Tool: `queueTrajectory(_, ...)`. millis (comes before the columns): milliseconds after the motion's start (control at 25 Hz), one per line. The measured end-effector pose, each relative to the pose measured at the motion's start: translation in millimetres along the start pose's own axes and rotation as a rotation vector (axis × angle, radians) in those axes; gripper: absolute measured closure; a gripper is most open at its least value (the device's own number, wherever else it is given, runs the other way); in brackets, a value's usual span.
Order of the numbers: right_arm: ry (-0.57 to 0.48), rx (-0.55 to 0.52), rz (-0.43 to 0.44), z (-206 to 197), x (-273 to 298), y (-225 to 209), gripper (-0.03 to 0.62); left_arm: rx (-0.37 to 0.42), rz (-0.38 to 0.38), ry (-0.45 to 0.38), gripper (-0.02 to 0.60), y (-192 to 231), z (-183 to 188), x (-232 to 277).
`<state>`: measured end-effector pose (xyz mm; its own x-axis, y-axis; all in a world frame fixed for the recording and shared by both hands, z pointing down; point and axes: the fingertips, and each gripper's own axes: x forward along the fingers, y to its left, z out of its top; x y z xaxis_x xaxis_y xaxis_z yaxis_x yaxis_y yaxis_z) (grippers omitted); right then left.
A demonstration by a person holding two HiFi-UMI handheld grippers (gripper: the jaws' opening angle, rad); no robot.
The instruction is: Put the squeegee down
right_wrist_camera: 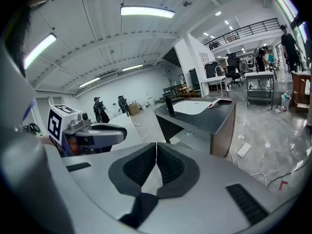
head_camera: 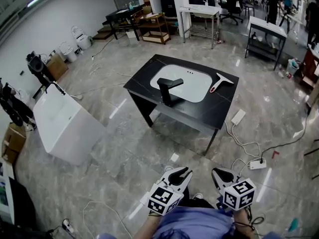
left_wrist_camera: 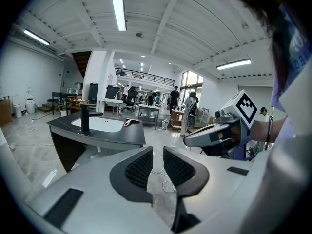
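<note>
Low in my head view, left claw (head_camera: 183,173) and right claw (head_camera: 217,174) hang near my body. Only their own views show both clenched and empty. Well apart from them, squeegee (head_camera: 221,81) lies flat on desk (head_camera: 219,111), right of sink (head_camera: 192,83).

Head cam: high up, looks steeply down, sink table (head_camera: 212,111) well off ahead. L & R gripper cams: low, facing fwd along own jaws. All 3 share that table & squeegee (head_camera: 221,81).
</note>
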<state>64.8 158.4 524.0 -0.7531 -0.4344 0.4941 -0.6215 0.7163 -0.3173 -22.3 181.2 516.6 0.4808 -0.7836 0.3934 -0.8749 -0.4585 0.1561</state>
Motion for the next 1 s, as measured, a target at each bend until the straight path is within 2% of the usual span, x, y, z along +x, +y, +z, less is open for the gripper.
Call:
queueTrajectory(520, 0.01, -0.06, 0.038, 3.8, 4.6, 13.7, 0.574, -0.009, 0.037, -0.013, 0.503, 6.4, 0.4, -10.0)
queueTrajectory(1000, -0.005, -0.058, 0.024, 9.0, 5.7, 1.4, 0.574, 0.014, 0.016, -0.006, 0.503, 4.7, 5.4, 1.6)
